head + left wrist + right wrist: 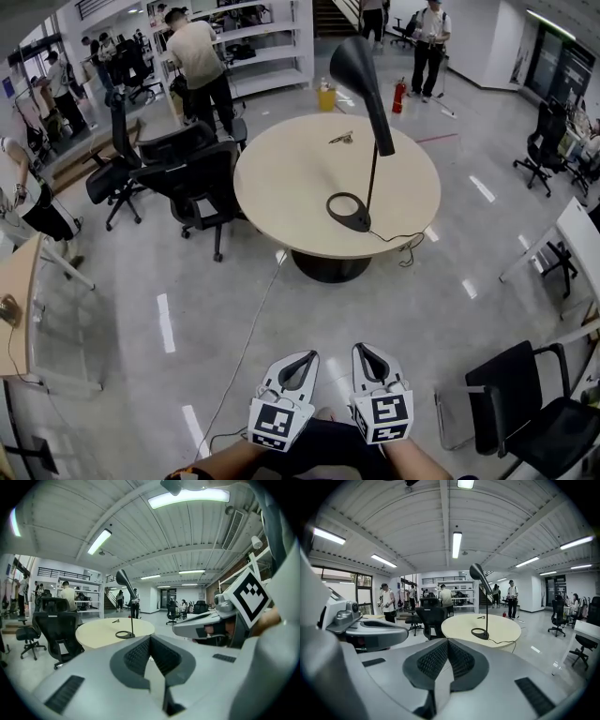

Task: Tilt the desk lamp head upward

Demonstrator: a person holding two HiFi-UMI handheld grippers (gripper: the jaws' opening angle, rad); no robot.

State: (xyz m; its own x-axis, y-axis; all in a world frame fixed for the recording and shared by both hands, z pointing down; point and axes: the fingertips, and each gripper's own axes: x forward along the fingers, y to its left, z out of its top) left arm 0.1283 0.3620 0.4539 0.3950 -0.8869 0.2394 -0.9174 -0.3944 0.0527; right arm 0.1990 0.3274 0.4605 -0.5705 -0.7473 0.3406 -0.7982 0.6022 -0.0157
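left tool (303,359) and right tool (362,351) both pinched shut, empty; desk lamp (373,131) well ahead on the tabletop (281,187).

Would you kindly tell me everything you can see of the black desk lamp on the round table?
The desk lamp is matte black, standing upright toward the near right part of the round beige table. Its flat ring base rests on the tabletop; a thin straight stem rises from the ring's edge. The long tapering head slants steeply, broad end uppermost, narrow end joining the stem. A dark cord runs from the base over the table edge. It looks unlit; nothing else touches it.
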